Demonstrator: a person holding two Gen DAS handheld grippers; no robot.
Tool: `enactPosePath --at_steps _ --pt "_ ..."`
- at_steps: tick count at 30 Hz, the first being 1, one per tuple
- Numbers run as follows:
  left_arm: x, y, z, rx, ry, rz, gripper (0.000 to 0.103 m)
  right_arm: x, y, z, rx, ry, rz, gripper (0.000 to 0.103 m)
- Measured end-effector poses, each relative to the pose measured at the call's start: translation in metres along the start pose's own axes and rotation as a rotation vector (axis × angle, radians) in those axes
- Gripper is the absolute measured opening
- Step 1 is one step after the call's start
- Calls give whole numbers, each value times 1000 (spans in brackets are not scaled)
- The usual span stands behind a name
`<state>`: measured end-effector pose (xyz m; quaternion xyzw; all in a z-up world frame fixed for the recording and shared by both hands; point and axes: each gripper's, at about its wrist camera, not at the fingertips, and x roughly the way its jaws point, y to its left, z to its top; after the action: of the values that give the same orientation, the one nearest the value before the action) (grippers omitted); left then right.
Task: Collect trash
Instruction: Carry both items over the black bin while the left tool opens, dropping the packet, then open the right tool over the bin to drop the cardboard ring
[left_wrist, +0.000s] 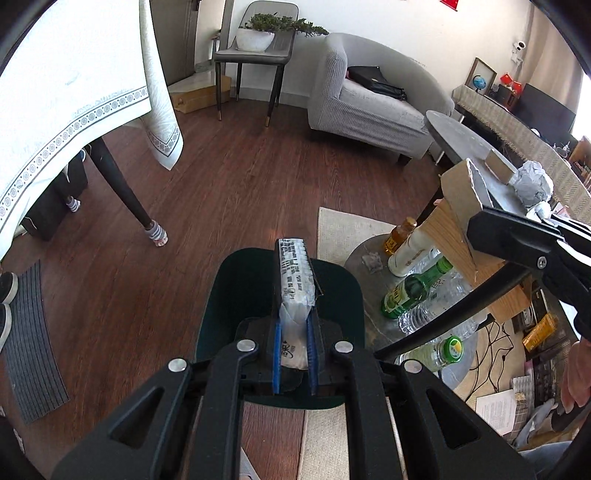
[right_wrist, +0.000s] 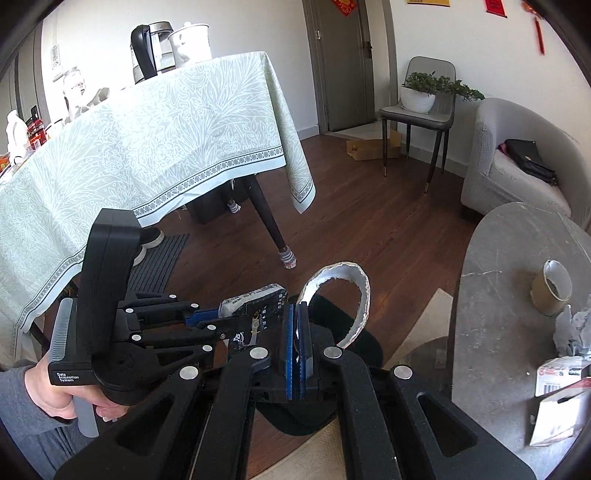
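My left gripper (left_wrist: 294, 325) is shut on a flat printed packet (left_wrist: 294, 275) and holds it over the open dark green bin (left_wrist: 236, 280) on the floor. In the right wrist view the left gripper (right_wrist: 221, 319) and its packet (right_wrist: 255, 297) show above the bin (right_wrist: 328, 306). My right gripper (right_wrist: 296, 317) is shut on a torn curled piece of cardboard (right_wrist: 360, 291), also above the bin. That cardboard piece (left_wrist: 461, 184) shows at the right of the left wrist view, held by the right gripper's fingers (left_wrist: 513, 240).
A grey round side table (right_wrist: 509, 295) at the right holds a cardboard roll (right_wrist: 552, 288), crumpled paper (right_wrist: 572, 332) and a carton. Bottles (left_wrist: 417, 288) stand on its lower shelf. A clothed dining table (right_wrist: 147, 140), a chair and a sofa (left_wrist: 369, 99) surround the wood floor.
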<state>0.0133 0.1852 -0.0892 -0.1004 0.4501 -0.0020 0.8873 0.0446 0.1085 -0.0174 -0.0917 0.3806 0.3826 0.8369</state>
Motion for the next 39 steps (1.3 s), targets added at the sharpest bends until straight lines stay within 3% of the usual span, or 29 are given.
enactPosePath --at_steps 3,5,6,20,30,39 --pt "8 10 -3 -18 26 10 17 12 2 0 1 28 14 2" --pt "9 16 -3 -34 23 13 29 19 4 -1 2 42 15 2" --pt "7 19 -3 -37 19 17 30 24 4 0 6 51 17 2" --pt "-33 32 7 -52 -86 6 31 79 4 -13 46 172 25 2" --pt "-71 31 16 -59 -174 -22 22 109 16 -32 15 289 7 2" --pt "-93 30 24 -65 -225 -57 22 129 12 -50 22 389 -27 2"
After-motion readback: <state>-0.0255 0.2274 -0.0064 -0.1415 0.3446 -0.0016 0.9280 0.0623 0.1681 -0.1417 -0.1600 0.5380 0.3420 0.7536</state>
